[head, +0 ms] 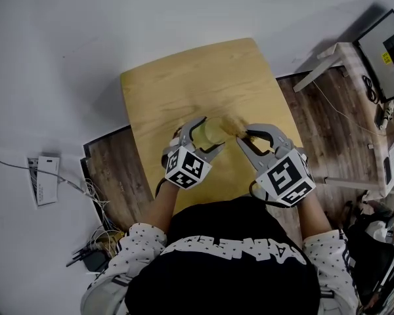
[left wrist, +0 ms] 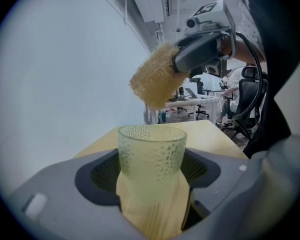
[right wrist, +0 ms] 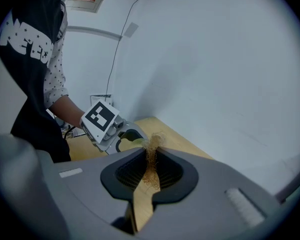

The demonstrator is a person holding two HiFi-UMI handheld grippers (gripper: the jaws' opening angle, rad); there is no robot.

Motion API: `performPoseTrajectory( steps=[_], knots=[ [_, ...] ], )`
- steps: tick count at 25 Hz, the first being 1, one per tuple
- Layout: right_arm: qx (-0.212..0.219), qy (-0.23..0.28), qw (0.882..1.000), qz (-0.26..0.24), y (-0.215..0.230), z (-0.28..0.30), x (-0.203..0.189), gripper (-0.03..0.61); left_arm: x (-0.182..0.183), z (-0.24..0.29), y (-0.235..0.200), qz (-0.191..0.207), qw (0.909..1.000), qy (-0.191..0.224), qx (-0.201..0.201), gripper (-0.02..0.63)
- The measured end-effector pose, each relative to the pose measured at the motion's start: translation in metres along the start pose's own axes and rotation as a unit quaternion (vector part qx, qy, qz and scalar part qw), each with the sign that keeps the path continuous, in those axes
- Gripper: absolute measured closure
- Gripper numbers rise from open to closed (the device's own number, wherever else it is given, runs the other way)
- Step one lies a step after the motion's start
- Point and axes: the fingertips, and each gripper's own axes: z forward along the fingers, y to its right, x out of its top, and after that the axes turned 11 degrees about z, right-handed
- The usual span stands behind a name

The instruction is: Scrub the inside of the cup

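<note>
Gripping the pale green cup [left wrist: 151, 154] around its lower wall, the left hand-held gripper [head: 207, 136] holds it over the bench [head: 184, 84], toward the near edge. The right hand-held gripper [head: 244, 135] has its jaws pinched onto a tan fibrous scrubber [left wrist: 152, 81], which hangs just beyond the cup's open mouth, clear of the rim

Cup [head: 209, 132] partly hidden by left gripper [head: 212, 135]; monitor [head: 388, 47] cut off at rt edge.
</note>
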Motion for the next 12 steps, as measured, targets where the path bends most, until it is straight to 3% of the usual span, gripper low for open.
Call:
performPoseTrajectory(
  steps=[12],
  knots=[
    [-0.013, -0.004, 0.999, 0.032, 0.010, 0.003, -0.007, 0.522, -0.021, 0.023, -0.007, -0.041, 0.9991, 0.001, -0.001, 0.244]
  ],
)
